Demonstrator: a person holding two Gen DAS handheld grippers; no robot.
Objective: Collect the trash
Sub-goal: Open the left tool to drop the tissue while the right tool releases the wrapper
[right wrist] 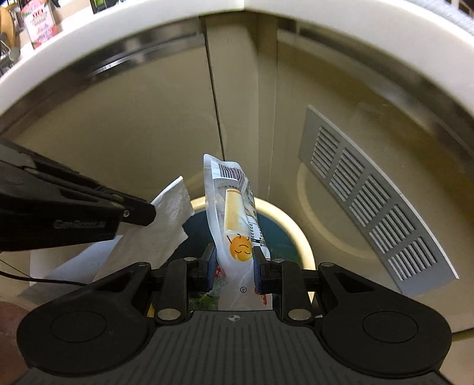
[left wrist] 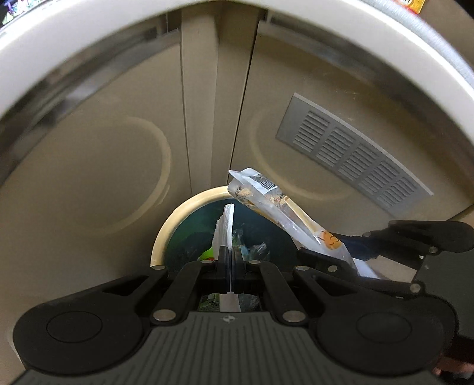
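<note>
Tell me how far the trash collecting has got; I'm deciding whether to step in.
Done: some litter already lies in the bin. In hand: the left gripper is shut on a white tissue and the right gripper is shut on a plastic wrapper, both above the bin's opening. Left: releasing both pieces.

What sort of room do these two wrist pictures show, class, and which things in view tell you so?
Probably a home kitchen: beige cabinet doors with a vent grille sit under a white countertop edge, food packets stand on top, and a round waste bin sits on the floor below.
</note>
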